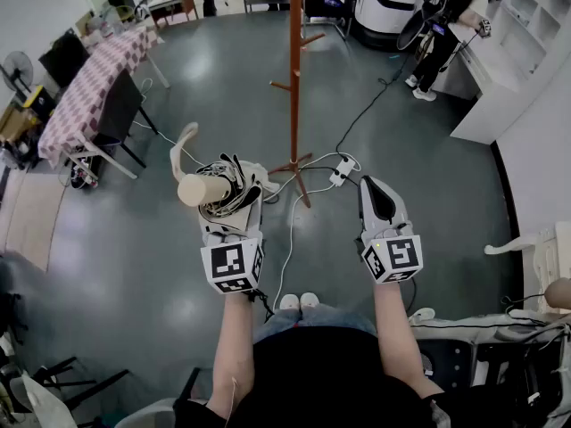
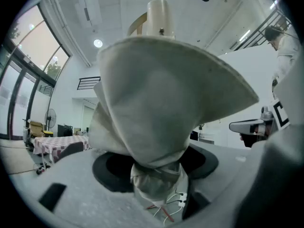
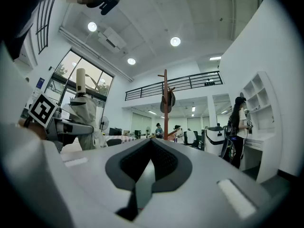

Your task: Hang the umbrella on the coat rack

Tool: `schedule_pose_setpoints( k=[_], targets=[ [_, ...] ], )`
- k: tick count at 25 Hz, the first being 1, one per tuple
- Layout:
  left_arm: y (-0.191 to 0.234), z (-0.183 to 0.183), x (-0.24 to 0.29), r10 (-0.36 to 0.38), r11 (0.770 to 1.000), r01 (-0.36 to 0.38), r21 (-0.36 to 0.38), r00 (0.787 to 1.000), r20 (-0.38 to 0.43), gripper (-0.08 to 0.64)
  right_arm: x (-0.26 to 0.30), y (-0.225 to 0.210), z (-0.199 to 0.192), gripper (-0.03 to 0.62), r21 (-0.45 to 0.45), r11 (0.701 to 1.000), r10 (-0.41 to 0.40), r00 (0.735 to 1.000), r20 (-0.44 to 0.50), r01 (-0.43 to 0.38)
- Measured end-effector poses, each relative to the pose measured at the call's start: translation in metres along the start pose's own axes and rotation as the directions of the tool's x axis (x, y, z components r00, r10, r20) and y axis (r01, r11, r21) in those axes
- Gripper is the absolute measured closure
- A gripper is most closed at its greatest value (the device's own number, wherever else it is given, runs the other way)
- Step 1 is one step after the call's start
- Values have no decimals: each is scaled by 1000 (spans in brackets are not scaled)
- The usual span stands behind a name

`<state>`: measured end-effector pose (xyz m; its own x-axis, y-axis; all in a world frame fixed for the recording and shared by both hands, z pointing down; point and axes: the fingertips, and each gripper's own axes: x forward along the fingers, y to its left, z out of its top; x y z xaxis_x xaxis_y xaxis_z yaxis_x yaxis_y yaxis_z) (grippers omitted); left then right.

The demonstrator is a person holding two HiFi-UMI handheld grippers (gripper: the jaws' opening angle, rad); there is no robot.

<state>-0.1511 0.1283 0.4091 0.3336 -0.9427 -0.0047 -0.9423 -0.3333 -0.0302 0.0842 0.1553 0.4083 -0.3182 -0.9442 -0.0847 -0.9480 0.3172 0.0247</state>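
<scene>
The coat rack (image 1: 294,78) is the fixed point here. It stands upright on the floor ahead of the person, and its pole lines up with the gap between the two hands, well apart from both.

The left gripper (image 1: 230,219) lies on the near side of the coat rack and a little to its left. It points level at the rack, its jaws clamped on the folded umbrella (image 1: 223,190) with the bunched cloth filling the space between them. The umbrella's long axis runs up and down, across the jaws and roughly parallel to the pole. Its capped top and curved handle (image 2: 137,25) rise above the gripper.

The right gripper (image 1: 376,194) is also on the near side of the coat rack, a little to its right. Its jaws are together with nothing in them.

By my judgement the left hand must carry the umbrella forward and up, since the short pegs (image 1: 281,86) sit high on the pole. It should bring the handle's curve over a peg. The handle's end looks turned away from the rack, so the wrist may need to swing it round first.
</scene>
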Motion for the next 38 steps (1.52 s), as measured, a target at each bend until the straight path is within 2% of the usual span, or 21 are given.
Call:
schedule_pose_setpoints(
  k=[15,26,38],
  targets=[
    [1,-6,1,-5,1000,5,-7,1000,-10,275,-1,0,-3,581,4,1000,-2,1000,-3,2],
    [5,-17,18,-35,999,35,5,999,-25,275,21,12,-8,580,21,999,32,999,15,-32],
    [16,-26,41,-82,997,82,-2,996,-42,275,31,9,-24,578,58,998,-12,1000,0,12]
  ],
)
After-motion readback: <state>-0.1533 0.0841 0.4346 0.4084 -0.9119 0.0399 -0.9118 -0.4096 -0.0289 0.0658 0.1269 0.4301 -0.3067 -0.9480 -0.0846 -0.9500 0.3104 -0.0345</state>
